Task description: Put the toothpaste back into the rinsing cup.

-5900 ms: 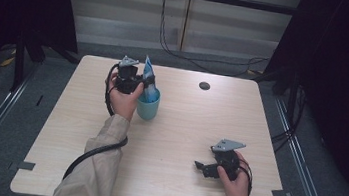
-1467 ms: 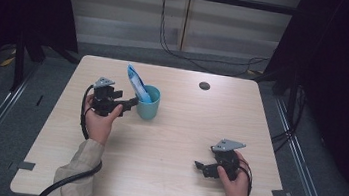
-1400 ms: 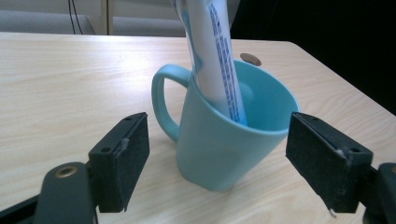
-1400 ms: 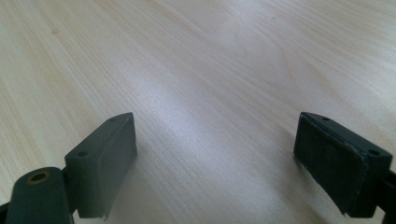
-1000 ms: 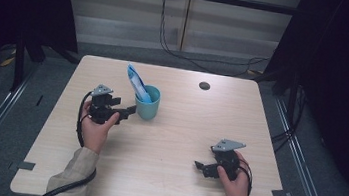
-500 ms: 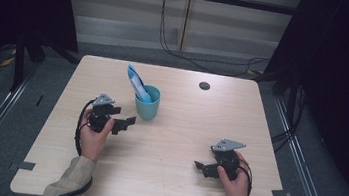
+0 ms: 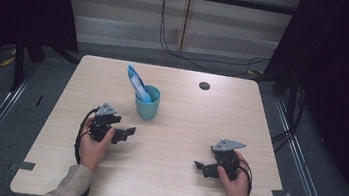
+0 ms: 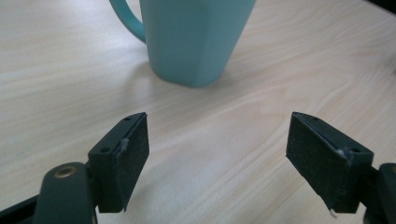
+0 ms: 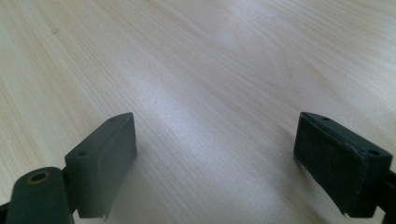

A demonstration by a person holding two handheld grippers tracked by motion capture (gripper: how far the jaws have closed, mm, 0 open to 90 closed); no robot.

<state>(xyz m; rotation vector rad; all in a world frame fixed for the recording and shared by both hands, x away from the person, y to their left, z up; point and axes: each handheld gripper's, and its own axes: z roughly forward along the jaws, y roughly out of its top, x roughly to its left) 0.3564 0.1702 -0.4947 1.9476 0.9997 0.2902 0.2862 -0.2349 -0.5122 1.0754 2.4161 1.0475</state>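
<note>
A teal mug (image 7: 147, 104) stands upright at the middle left of the wooden table (image 7: 184, 124). A blue and white tube (image 7: 136, 80) leans out of it toward the far left. My left gripper (image 7: 126, 133) rests low, just short of the mug on the near left, open with nothing between its jaws. In the left gripper view the mug (image 8: 196, 37) fills the top, a short gap beyond the open gripper (image 8: 217, 154). My right gripper (image 7: 200, 167) sits at the near right, open over bare wood, as the right gripper view shows (image 9: 215, 158).
A small dark round disc (image 7: 204, 85) lies near the table's far edge, right of centre. Cables trail from both grippers along the person's hands. Dark curtains and metal rails flank the table.
The left gripper let go of the tube, which now stands in the mug, and drew back toward the person and down to the table. The right gripper has not moved.
</note>
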